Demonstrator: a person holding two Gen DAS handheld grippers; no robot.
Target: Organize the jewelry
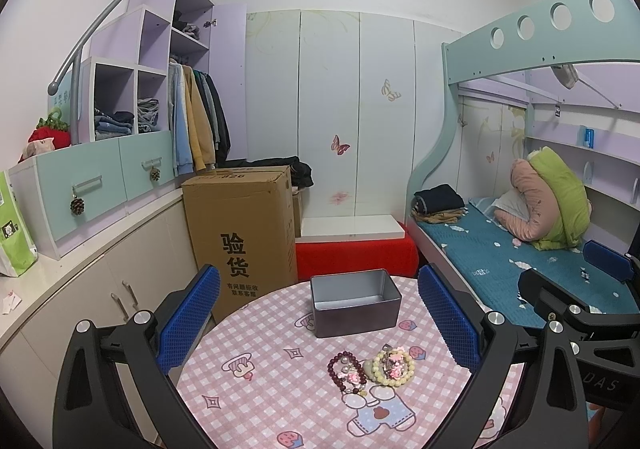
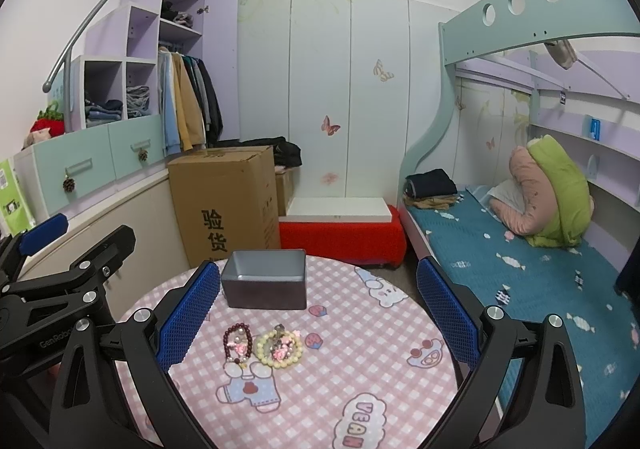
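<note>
Left wrist view: the left gripper is spread wide, holding nothing. On the pink checked tablecloth lie a dark red bead bracelet and a pale yellow bead bracelet with pink charms, touching, just before the open grey tin.
Right wrist view: the right gripper is likewise spread and bare; both bracelets lie near its left finger

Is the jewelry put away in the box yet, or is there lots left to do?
Nothing is put away yet. The gray box on the pink table looks empty. The dark red bracelet and the yellow bracelet lie in front of it. The left gripper and right gripper have open jaws holding nothing. All the picking up is left.
</note>
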